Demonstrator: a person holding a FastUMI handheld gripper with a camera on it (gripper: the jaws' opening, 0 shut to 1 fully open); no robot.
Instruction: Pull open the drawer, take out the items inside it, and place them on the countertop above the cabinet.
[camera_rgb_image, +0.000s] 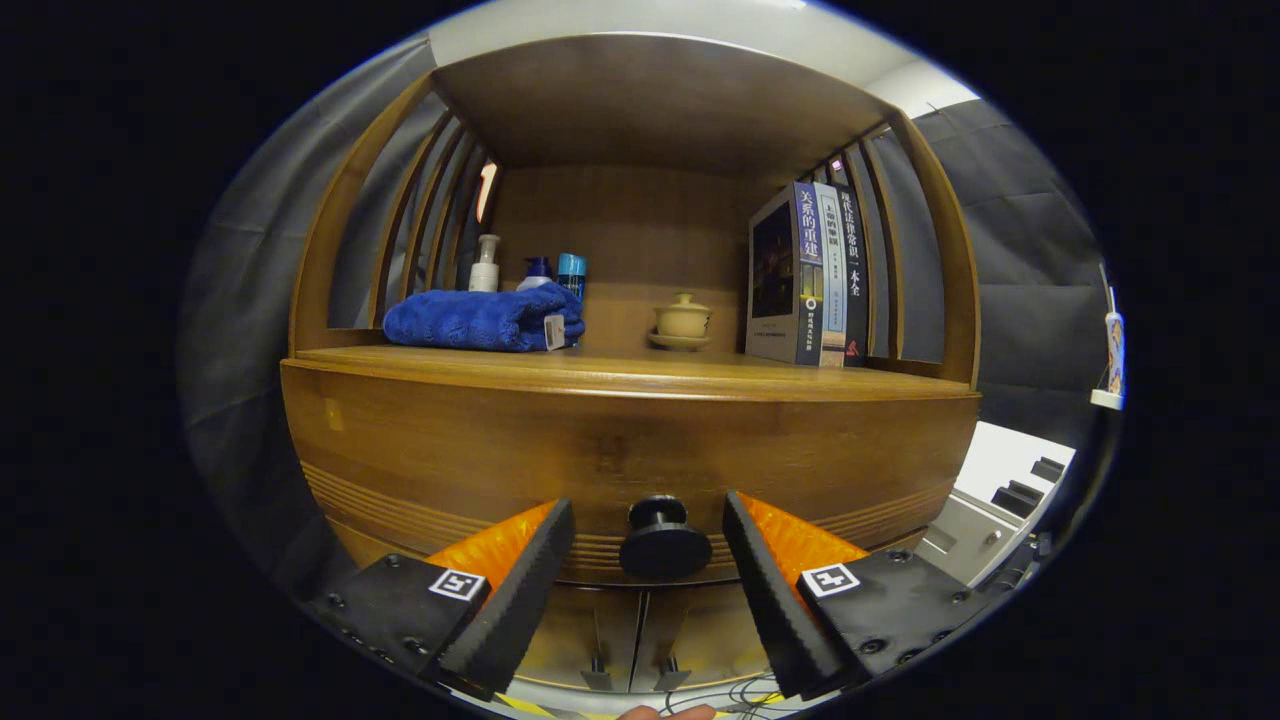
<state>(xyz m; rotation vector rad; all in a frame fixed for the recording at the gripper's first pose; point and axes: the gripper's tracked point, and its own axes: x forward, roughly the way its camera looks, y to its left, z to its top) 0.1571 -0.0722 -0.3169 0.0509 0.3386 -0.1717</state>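
Wooden slatted shelf unit (640, 110), dark cloth wall (1030, 300) behind, white ceiling (640, 20) above.

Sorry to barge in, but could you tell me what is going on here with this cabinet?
A person is holding a handheld gripper up to a wooden cabinet. Its fingers are open on either side of the black drawer knob, not yet pressing on it, and the drawer is closed. On the countertop above sit a folded blue towel, some bottles, a small lidded cup and upright books.
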